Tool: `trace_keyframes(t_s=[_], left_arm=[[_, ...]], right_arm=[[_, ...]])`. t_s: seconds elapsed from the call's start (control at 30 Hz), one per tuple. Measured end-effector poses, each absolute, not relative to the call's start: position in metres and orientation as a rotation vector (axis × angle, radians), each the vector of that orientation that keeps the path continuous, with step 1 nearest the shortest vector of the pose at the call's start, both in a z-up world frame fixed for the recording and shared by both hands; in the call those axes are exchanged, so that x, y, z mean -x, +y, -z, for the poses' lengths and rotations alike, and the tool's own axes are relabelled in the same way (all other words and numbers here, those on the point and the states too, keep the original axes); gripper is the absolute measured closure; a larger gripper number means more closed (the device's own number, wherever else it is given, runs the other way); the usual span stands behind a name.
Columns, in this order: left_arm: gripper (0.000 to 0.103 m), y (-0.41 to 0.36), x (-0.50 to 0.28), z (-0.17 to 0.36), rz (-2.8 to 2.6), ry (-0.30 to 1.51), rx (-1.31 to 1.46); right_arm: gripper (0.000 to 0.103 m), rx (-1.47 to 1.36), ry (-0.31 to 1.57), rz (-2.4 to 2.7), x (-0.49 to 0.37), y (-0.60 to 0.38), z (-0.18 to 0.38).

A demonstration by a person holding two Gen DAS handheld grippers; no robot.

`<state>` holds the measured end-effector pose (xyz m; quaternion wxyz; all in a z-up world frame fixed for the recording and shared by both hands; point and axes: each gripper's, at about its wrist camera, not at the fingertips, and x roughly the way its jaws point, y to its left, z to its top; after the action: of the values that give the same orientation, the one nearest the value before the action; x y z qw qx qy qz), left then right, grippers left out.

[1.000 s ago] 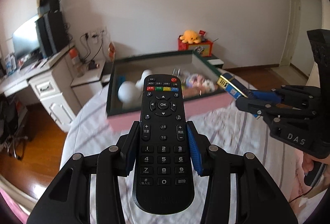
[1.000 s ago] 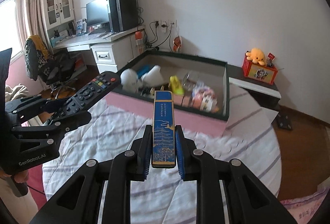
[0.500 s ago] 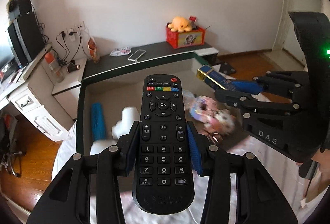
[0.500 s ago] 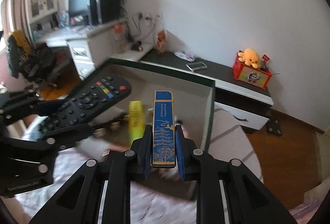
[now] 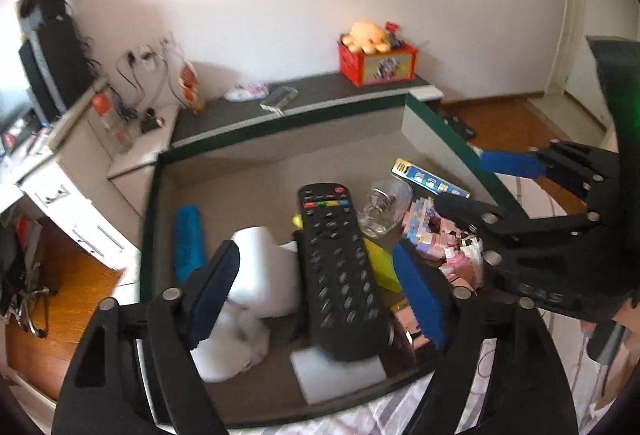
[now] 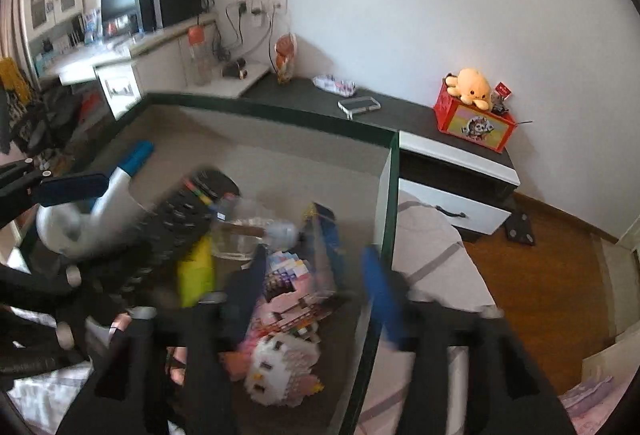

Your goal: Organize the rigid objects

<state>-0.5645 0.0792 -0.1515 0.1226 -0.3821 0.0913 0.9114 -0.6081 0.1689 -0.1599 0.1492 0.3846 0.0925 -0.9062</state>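
Observation:
My left gripper [image 5: 314, 291] hangs over the green-rimmed box [image 5: 280, 119], its jaws opening. The black remote [image 5: 336, 267] lies between the blue pads [image 5: 212, 287] without touching them and rests on the clutter in the box. My right gripper [image 6: 314, 287] is also over the box with jaws opening. The narrow blue and gold box [image 6: 324, 235] is blurred just ahead of its pads, free of them. In the left wrist view that blue box [image 5: 430, 179] sits by the box's right wall, under the right gripper [image 5: 480, 183]. The left gripper [image 6: 68, 231] shows at the left edge of the right wrist view.
The box also holds white items [image 5: 260, 267], a blue roller [image 5: 186, 239], a glass [image 5: 382, 209], a yellow piece [image 5: 382, 267], a pink block toy [image 6: 288, 319] and a white foam block [image 5: 340, 375]. A dark cabinet [image 6: 400, 115] with a red toy box [image 6: 474, 123] stands behind.
Both grippers moved forward from the bed to over the box. Both jaws opened, letting go of the remote and the blue box, which dropped into the box.

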Motion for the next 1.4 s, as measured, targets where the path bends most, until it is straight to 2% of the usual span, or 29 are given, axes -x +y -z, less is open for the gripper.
trace_keyframes(t_s=[0.03, 0.1, 0.17, 0.2, 0.27, 0.3, 0.5, 0.63, 0.97, 1.1, 1.4], left_arm=[[0.021, 0.076, 0.554, 0.146, -2.67, 0.27, 1.093], [0.016, 0.07, 0.538, 0.138, -2.7, 0.262, 1.081], [0.009, 0.063, 0.522, 0.128, -2.714, 0.234, 1.043], [0.008, 0.059, 0.513, 0.123, -2.713, 0.21, 1.025], [0.003, 0.05, 0.489, 0.11, -2.708, 0.134, 0.962], [0.0, 0.047, 0.479, 0.105, -2.723, 0.116, 0.941], [0.0, 0.029, 0.404, 0.077, -2.818, 0.064, 0.81], [0.0, 0.021, 0.355, 0.064, -2.921, 0.113, 0.73], [0.0, 0.012, 0.255, 0.049, -2.971, 0.083, 0.607], [0.0, 0.015, 0.229, 0.044, -3.014, 0.135, 0.567], [0.0, 0.011, 0.179, 0.028, -3.071, 0.127, 0.439]], right_arm=[[0.029, -1.087, 0.265, 2.621, 0.6, 0.169, 0.154], [0.023, -1.029, 0.271, 2.642, 0.581, 0.17, 0.141], [0.021, -0.988, 0.25, 2.646, 0.562, 0.172, 0.128], [0.017, -0.968, 0.244, 2.651, 0.553, 0.172, 0.123], [0.002, -0.922, 0.258, 2.665, 0.536, 0.17, 0.112], [0.0, -0.886, 0.276, 2.688, 0.523, 0.169, 0.106], [0.0, -0.797, 0.279, 2.718, 0.461, 0.168, 0.084], [0.0, -0.724, 0.214, 2.74, 0.41, 0.173, 0.068], [0.0, -0.531, 0.12, 2.8, 0.3, 0.169, 0.038], [0.0, -0.488, 0.129, 2.843, 0.273, 0.168, 0.034], [0.0, -0.402, 0.139, 2.865, 0.227, 0.168, 0.02]])
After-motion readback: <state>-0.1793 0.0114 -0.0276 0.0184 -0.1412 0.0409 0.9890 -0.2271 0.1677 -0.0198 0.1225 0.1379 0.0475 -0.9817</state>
